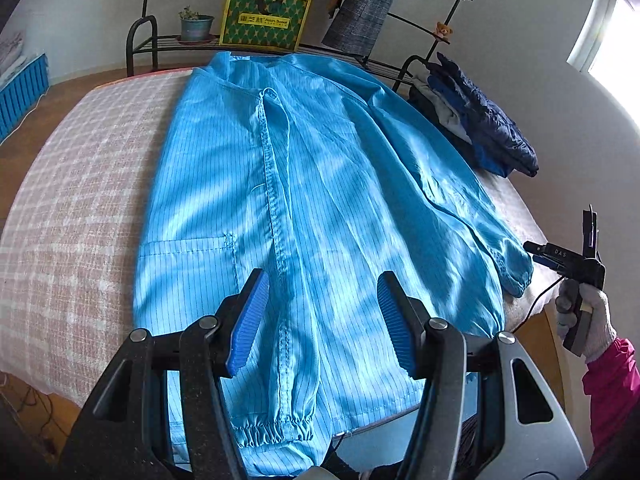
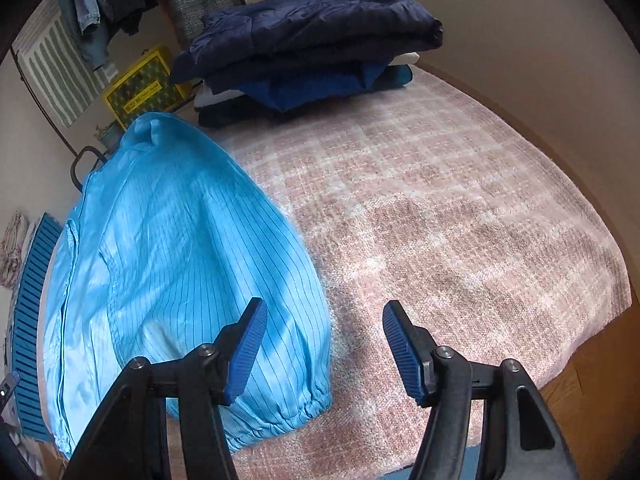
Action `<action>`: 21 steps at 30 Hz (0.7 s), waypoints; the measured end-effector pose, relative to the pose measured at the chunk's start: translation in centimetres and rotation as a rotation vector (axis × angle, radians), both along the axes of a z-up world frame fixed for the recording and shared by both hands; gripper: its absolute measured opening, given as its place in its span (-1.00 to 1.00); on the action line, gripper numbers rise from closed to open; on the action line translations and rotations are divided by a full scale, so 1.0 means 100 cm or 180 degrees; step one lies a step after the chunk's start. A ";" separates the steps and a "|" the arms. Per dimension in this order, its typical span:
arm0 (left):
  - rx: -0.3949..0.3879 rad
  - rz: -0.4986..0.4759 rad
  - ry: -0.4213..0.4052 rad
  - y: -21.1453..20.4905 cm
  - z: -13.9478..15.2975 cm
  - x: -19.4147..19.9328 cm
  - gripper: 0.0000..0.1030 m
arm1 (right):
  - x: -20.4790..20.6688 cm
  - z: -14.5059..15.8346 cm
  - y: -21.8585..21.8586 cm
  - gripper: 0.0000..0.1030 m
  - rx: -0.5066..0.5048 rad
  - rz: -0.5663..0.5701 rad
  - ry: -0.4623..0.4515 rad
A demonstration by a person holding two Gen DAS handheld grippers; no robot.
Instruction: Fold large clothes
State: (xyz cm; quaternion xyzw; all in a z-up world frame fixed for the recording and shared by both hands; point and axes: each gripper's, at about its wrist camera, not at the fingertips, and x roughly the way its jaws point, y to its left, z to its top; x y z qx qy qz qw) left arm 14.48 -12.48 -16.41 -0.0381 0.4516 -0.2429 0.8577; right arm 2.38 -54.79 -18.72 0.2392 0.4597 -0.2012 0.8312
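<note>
A light blue pinstriped work coat [image 1: 304,184] lies flat on the pink checked table cover [image 1: 80,208], collar at the far end. One sleeve is folded over the front, its elastic cuff [image 1: 272,428] near me. The other sleeve runs down the right side to its cuff [image 1: 516,272]. My left gripper [image 1: 320,320] is open and empty above the coat's lower middle. My right gripper [image 2: 324,348] is open and empty, hovering over that right sleeve's cuff [image 2: 304,408] and the coat [image 2: 168,264]. It also shows in the left wrist view [image 1: 568,260], beside the cuff.
A stack of folded dark clothes [image 2: 312,52] sits at the far corner of the table, also in the left wrist view [image 1: 480,128]. A black metal rack [image 1: 140,36] behind holds a yellow box [image 1: 264,18] and a potted plant [image 1: 196,26]. A window [image 1: 616,48] is at right.
</note>
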 end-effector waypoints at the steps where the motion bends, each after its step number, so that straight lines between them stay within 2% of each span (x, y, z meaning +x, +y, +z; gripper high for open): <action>1: -0.0011 0.0000 0.0011 0.001 0.000 -0.001 0.13 | 0.002 -0.003 0.000 0.22 0.0039 -0.0004 0.0001; 8: -0.0001 -0.0007 -0.0008 0.006 0.002 -0.004 0.13 | 0.014 -0.020 0.000 0.16 0.0234 0.0026 0.0067; 10: -0.0009 -0.0006 -0.0008 0.006 0.003 -0.004 0.13 | 0.015 -0.020 0.001 -0.47 0.0353 0.0129 0.0019; 11: -0.0015 -0.0004 -0.0008 0.007 0.003 -0.004 0.13 | 0.015 -0.020 0.002 -0.56 0.0427 0.0166 0.0012; 13: -0.0015 0.0002 -0.0010 0.009 0.003 -0.004 0.13 | 0.016 -0.015 0.006 -0.94 0.0410 0.0237 -0.0021; 18: -0.0042 0.0031 0.0011 0.014 0.001 0.000 0.13 | 0.012 0.024 0.032 -1.00 0.0086 0.0386 -0.0253; 21: -0.0048 0.0059 0.0019 0.015 -0.001 0.002 0.13 | 0.009 0.053 0.061 -1.00 -0.0192 0.0556 -0.0417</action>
